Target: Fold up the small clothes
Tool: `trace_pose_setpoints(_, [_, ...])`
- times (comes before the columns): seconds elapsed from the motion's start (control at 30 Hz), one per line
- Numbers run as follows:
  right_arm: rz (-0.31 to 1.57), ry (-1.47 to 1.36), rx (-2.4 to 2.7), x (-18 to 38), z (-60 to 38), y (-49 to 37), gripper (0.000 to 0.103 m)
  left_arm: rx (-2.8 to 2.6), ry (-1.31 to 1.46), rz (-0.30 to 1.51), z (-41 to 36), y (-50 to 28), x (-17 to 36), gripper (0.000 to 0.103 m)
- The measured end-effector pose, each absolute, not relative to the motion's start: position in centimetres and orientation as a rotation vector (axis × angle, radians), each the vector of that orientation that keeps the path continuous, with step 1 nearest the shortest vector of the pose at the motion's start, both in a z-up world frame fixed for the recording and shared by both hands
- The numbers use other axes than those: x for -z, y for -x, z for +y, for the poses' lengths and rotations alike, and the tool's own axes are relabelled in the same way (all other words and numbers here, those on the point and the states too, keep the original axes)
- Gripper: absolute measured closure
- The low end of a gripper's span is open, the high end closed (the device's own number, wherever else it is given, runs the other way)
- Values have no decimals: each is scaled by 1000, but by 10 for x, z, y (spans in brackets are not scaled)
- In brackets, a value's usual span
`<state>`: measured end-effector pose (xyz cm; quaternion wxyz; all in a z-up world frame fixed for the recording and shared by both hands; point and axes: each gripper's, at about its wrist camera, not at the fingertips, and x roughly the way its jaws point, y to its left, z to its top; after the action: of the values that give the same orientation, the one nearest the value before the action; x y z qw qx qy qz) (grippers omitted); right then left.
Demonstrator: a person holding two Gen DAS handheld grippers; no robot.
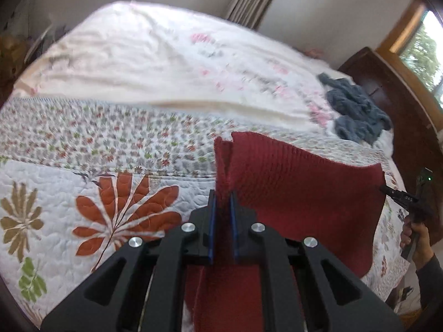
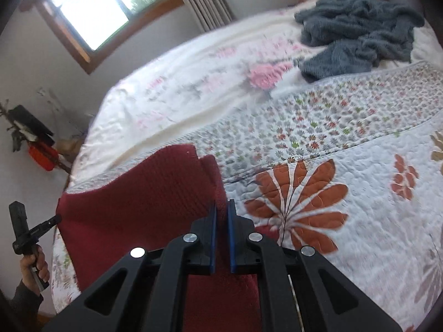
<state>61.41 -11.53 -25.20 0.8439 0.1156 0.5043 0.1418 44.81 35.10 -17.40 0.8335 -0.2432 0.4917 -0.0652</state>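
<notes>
Dark red ribbed knit cloth [image 1: 299, 182] stretched out, held up over near edge of bed with white floral quilted bedspread [image 1: 83, 144]. Left tool [image 1: 223, 207] clamped down on one corner, fabric bunched between blue pads. Right tool [image 2: 221, 215] pinching opposite corner, pads nearly together with cloth edge in between. Crumpled grey-blue fuzzy garment [image 2: 357, 33] lying far side of bed, well apart from red one. Bedspread blurry, so detail's a bit rough.

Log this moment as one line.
left claw shut on red cloth corner | right claw shut on other corner | cloth stretched between, above quilt | grey garment unfolded behind
</notes>
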Motion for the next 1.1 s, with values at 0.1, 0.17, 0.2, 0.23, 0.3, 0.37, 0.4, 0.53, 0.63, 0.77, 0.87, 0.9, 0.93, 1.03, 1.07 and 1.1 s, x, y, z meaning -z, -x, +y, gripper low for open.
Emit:
trace_pose_setpoints(0.1, [1145,-241,-265,286,-107,-635,97,111,553,1139,354,-470,215,96])
trace_pose_setpoints(0.17, [1199,-235,-238,309,-104,-644,97,90,594,1215,357,-480,244,96])
trace_pose_setpoints(0.2, [1234,-228,-223,321,-103,-648,97,84,614,1237,359,-482,254,96])
trace_pose_setpoints(0.23, [1264,-214,-204,332,-102,-650,97,81,637,1253,361,-484,262,96])
trace_pose_setpoints(0.3, [1277,-205,-195,340,-104,-653,97,93,694,1256,367,-484,270,97])
trace_pose_setpoints(0.37, [1268,-207,-195,340,-106,-652,97,107,707,1243,370,-484,268,97])
trace_pose_setpoints(0.4, [1253,-215,-201,337,-107,-652,97,114,709,1233,372,-485,267,97])
trace_pose_setpoints(0.53, [1228,-222,-212,329,-108,-652,97,126,703,1212,371,-486,256,97])
trace_pose_setpoints(0.63, [1256,-225,-189,344,-108,-659,97,86,675,1266,368,-492,271,97])
trace_pose_setpoints(0.77, [1326,-265,-177,373,-112,-661,94,-20,592,1358,361,-495,290,89])
trace_pose_setpoints(0.87, [1241,-300,-179,357,-119,-654,79,-136,377,1223,344,-485,245,93])
trace_pose_setpoints(0.9, [1193,-314,-182,347,-122,-650,72,-97,401,1175,341,-483,233,92])
trace_pose_setpoints(0.93, [1139,-331,-194,337,-125,-646,72,-36,445,1141,336,-482,225,92])
trace_pose_setpoints(1.03, [1164,-400,-281,338,-123,-647,74,118,531,1157,319,-495,231,91])
trace_pose_setpoints(1.07, [1208,-431,-325,348,-119,-650,75,136,542,1184,314,-499,239,91])
trace_pose_setpoints(1.1, [1238,-444,-339,355,-117,-652,75,138,547,1224,311,-505,252,92])
